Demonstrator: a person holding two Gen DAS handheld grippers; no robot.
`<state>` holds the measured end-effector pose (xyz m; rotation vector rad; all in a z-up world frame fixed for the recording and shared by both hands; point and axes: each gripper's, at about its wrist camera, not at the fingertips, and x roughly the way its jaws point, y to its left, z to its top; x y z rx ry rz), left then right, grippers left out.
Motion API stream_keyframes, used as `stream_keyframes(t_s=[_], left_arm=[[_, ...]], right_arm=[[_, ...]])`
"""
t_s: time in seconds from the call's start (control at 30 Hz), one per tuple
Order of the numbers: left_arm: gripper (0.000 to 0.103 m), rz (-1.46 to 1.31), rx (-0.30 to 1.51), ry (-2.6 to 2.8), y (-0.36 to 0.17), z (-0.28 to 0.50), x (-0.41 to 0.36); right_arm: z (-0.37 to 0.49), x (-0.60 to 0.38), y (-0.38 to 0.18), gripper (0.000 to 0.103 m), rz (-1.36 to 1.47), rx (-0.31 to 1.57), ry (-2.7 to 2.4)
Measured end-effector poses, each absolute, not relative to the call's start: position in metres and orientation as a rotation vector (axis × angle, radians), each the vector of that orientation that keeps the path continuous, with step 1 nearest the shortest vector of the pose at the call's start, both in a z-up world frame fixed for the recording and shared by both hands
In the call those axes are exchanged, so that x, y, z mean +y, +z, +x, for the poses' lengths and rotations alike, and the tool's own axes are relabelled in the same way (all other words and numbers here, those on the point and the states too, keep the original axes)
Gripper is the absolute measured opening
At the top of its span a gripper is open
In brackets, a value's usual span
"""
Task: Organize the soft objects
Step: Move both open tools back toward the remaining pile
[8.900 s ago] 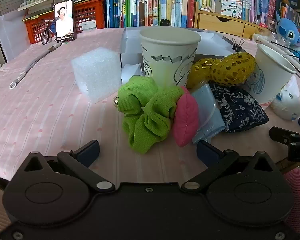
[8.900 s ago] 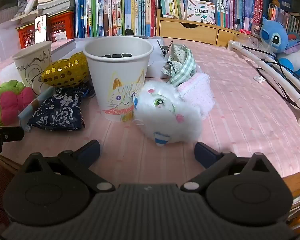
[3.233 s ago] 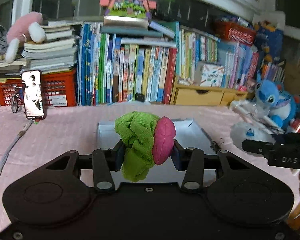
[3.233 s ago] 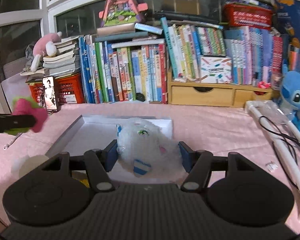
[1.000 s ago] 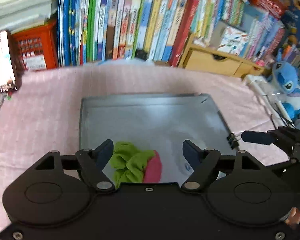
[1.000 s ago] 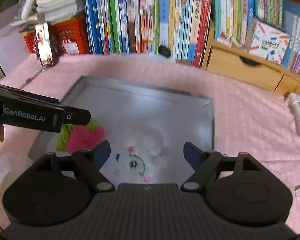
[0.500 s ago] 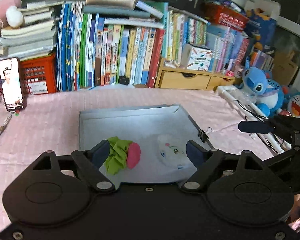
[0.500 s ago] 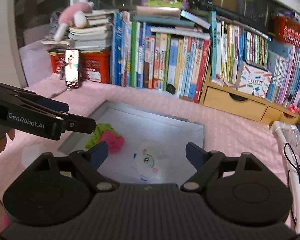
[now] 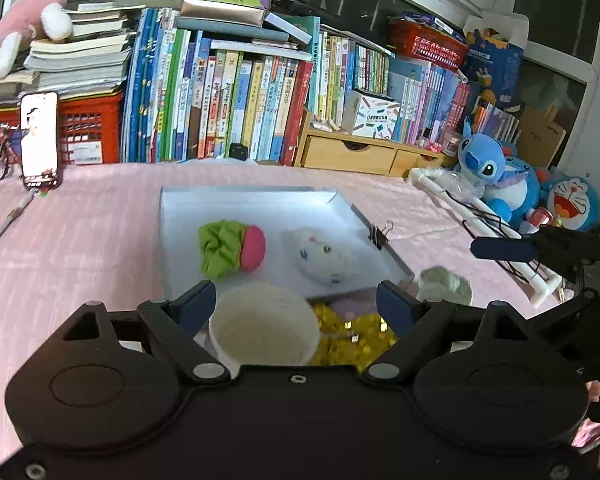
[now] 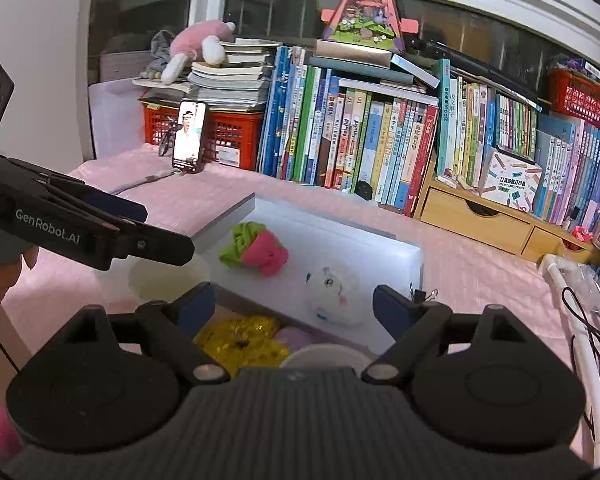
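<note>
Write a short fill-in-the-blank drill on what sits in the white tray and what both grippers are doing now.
1. The green and pink scrunchie lies inside the white ____.
2. Beside it in the tray lies a fluffy ____ plush toy.
3. The right gripper holds ____ between its fingers.
4. The left gripper, jaws opening, hovers above a paper ____.

Missing words: tray; white; nothing; cup

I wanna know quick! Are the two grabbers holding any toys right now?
Left gripper: opening, empty.
Right gripper: open, empty.
</note>
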<state>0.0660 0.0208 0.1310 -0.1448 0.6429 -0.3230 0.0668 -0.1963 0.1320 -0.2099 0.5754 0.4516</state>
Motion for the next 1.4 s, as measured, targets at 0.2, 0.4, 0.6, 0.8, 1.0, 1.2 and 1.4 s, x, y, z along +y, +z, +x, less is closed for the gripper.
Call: stream_keyframes(t_s=[0.2,0.4,0.6,0.8,1.0,1.2,1.4], left_arm=[[0.087,-0.168,0.65,-0.312,0.117,0.041,0.03],[0.087,-0.149,0.645,-0.29,0.109,0.022,0.031],[0.088,-0.152,0.67,-0.273,0.097,0.013,0.032],[0.088,-0.159,0.72,-0.264,0.081,0.01,0.035],[0.084,-0.16,0.746,-0.264,0.07,0.009,0.035],[0.08,-0.163,0.775,-0.28,0.059,0.01,0.031],[0.072,-0.183,0.801,-0.293,0.049,0.016,0.027]], right_arm=[[0.042,-0.198,0.127,0.092,-0.205,0.554,0.456],[0.024,-0.201,0.12,0.092,-0.196,0.554,0.45],[0.012,-0.2,0.111,0.092,-0.197,0.574,0.473],[0.0,-0.198,0.1,0.092,-0.206,0.607,0.518],[-0.008,-0.193,0.087,0.09,-0.212,0.654,0.565],[-0.007,-0.188,0.07,0.084,-0.237,0.694,0.564],[-0.005,-0.184,0.058,0.077,-0.243,0.718,0.553]])
